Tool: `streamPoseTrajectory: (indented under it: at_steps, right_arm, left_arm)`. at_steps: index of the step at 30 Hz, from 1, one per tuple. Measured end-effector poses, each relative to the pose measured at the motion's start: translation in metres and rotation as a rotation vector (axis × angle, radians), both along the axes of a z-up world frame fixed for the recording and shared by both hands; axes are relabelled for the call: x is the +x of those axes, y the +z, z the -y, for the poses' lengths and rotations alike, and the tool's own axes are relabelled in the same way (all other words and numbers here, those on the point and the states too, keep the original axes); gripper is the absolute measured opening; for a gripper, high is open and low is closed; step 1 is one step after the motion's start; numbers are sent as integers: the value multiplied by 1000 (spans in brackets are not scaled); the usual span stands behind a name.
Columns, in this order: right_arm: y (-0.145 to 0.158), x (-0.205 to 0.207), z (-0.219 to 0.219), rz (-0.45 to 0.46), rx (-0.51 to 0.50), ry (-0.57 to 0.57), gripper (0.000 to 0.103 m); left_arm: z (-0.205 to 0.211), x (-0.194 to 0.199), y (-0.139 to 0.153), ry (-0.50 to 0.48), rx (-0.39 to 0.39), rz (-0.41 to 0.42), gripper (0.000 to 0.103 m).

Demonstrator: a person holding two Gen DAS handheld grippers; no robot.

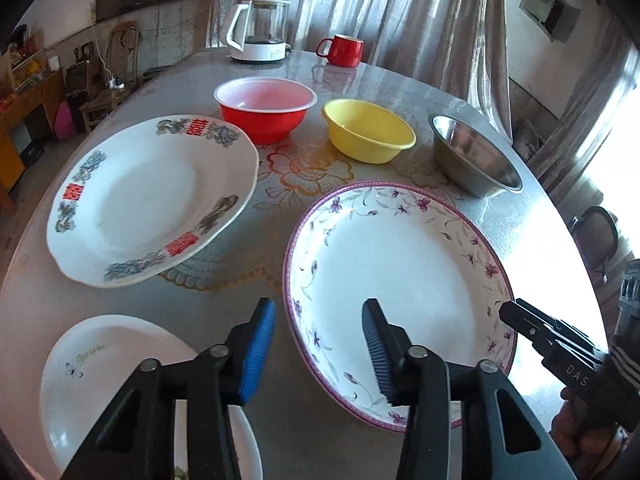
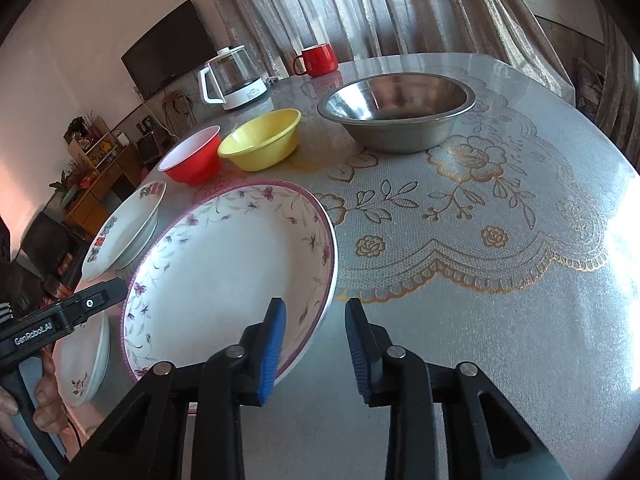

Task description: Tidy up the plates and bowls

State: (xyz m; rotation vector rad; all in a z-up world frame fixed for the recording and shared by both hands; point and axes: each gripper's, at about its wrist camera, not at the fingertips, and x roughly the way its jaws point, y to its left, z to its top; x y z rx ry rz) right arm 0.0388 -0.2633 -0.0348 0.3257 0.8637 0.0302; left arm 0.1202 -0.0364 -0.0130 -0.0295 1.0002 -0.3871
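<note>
A large plate with purple flowers (image 1: 396,280) (image 2: 228,276) lies at the table's front. My left gripper (image 1: 318,344) is open, its jaws straddling that plate's left rim from above. My right gripper (image 2: 316,344) is open over its right rim; it also shows in the left wrist view (image 1: 552,336). A plate with red and blue marks (image 1: 152,200) (image 2: 128,232) lies left, a small white plate (image 1: 116,384) (image 2: 88,364) at front left. A red bowl (image 1: 266,108) (image 2: 192,158), a yellow bowl (image 1: 368,130) (image 2: 262,144) and a steel bowl (image 1: 474,156) (image 2: 398,110) stand behind.
A glass kettle (image 1: 260,30) (image 2: 234,78) and a red mug (image 1: 342,50) (image 2: 318,60) stand at the far edge of the round table (image 2: 520,320), before curtains. Chairs and cabinets stand beyond the table's left side.
</note>
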Motion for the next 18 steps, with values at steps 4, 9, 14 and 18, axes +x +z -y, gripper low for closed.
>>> streamPoseTrajectory:
  at_steps: [4, 9, 14, 18]
  right_arm:
    - [-6, 6, -2, -24, 3, 30, 30]
    - [-11, 9, -8, -16, -28, 64, 30]
    - [-13, 8, -16, 1, -68, 91, 30]
    - [-12, 8, -12, -1, -35, 99, 30]
  left_arm:
    - [7, 12, -11, -10, 46, -30, 42]
    - [14, 18, -19, -25, 92, -38, 41]
    - [20, 16, -20, -23, 138, -14, 40]
    - [16, 15, -20, -3, 117, -17, 40]
